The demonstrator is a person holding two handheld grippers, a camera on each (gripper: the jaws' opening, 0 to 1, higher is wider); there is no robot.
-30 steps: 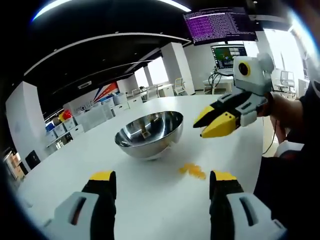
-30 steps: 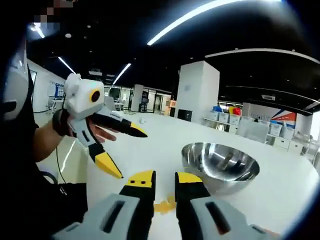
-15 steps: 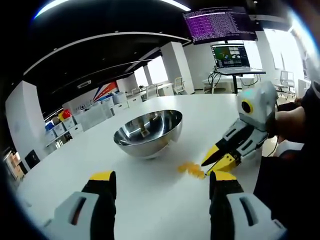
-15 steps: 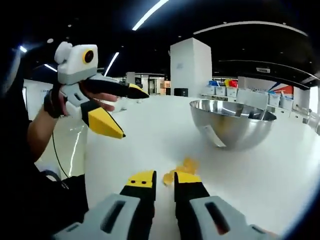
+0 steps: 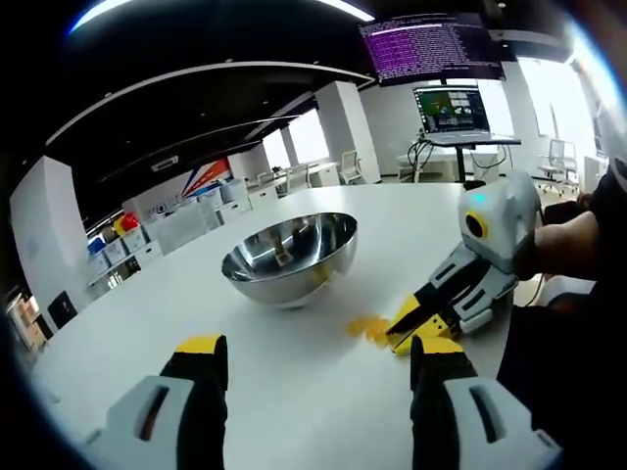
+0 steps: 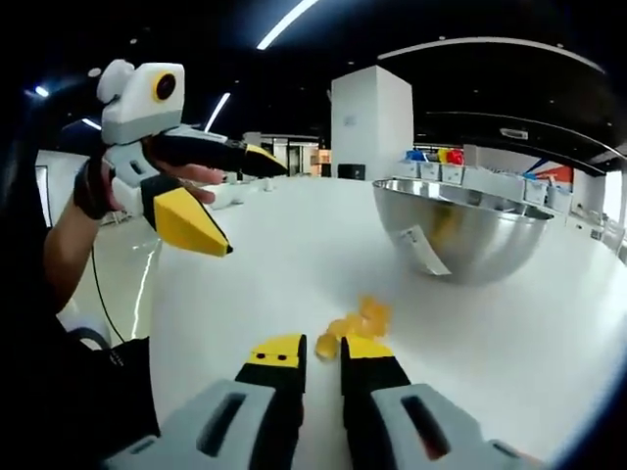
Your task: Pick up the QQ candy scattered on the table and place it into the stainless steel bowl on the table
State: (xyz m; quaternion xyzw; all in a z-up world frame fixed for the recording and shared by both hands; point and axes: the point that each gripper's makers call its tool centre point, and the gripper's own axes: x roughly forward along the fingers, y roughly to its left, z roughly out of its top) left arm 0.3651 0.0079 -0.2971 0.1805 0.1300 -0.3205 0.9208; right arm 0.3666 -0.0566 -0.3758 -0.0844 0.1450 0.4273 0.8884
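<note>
Step in hand, as I judge it: the pick. The right claw point(image 6: 321, 364) sits low on the tabletop point(image 6: 549, 333) with its yellow-tipped jaws drawn nearly together, tips at the near edge of the QQ candy point(image 6: 355, 320). One piece lies right at the gap between the tips; whether it is actually pinched I cannot tell.

From the left gripper view, the same claw point(image 5: 404, 333) noses into the candy cluster point(image 5: 368, 327) at a shallow angle.

The left claw point(image 5: 313, 357) is released, jaws set wide apart, hovering above the tabletop with nothing between them.

Candy: small translucent orange-yellow lumps, glossy, gummy-looking, bunched in a loose pile. Likely soft and a bit slippery, so a gentle squeeze seems wise.

Further off, the stainless steel bowl point(image 6: 458, 227) stands upright, near the candy but apart from it. Polished, mirror-like, hemispherical; a white label on its outer wall. Rounded base may rock if bumped.

Next move calls for confirming the grip, lifting clear, carrying over the rim and letting go above the bowl.
</note>
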